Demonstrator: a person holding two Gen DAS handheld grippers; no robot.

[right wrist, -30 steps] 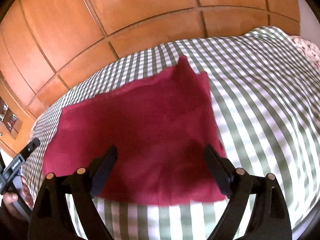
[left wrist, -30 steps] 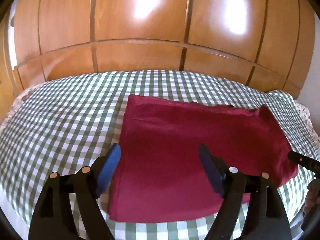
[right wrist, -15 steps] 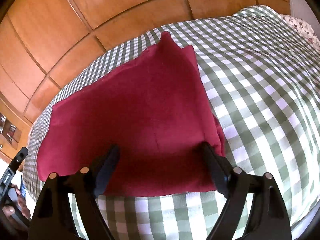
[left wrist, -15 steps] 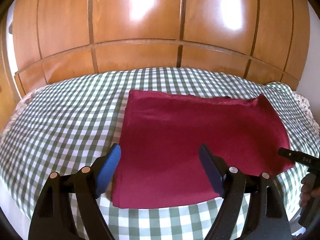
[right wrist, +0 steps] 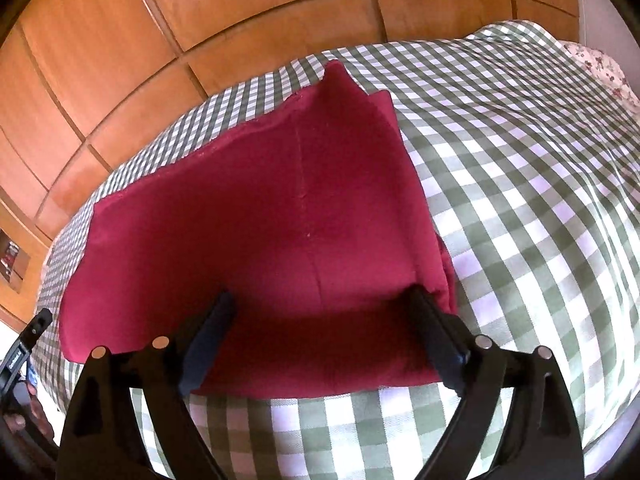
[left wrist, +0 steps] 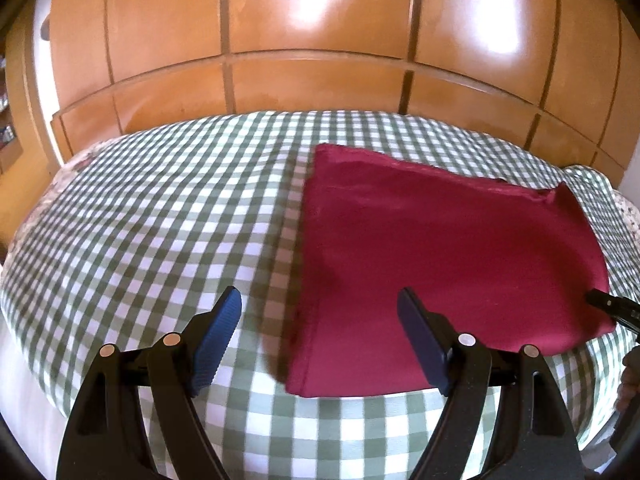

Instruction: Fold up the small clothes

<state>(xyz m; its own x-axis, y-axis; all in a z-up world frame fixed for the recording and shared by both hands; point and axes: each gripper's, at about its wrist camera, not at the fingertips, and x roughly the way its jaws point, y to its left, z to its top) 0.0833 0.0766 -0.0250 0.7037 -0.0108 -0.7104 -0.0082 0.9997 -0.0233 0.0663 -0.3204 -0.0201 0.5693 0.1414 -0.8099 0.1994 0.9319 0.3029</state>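
A dark red folded cloth (left wrist: pixel 440 264) lies flat on the green-and-white checked bed cover (left wrist: pixel 160 232). It also shows in the right wrist view (right wrist: pixel 256 240). My left gripper (left wrist: pixel 320 336) is open and empty, above the cloth's near left corner. My right gripper (right wrist: pixel 320 332) is open and empty, over the cloth's near right part, its right finger at the cloth's right edge. The tip of the right gripper shows at the right edge of the left wrist view (left wrist: pixel 612 306). The left gripper's tip shows at the left edge of the right wrist view (right wrist: pixel 28 344).
A wooden panelled headboard (left wrist: pixel 320 40) rises behind the bed. A floral pillow edge (right wrist: pixel 600 64) lies at the far right. The checked cover stretches left of the cloth. The bed's near edge drops off just below both grippers.
My left gripper has shifted left, so the cloth's left corner now lies between its fingers. My right gripper has moved closer over the cloth's right side. Both stay open.
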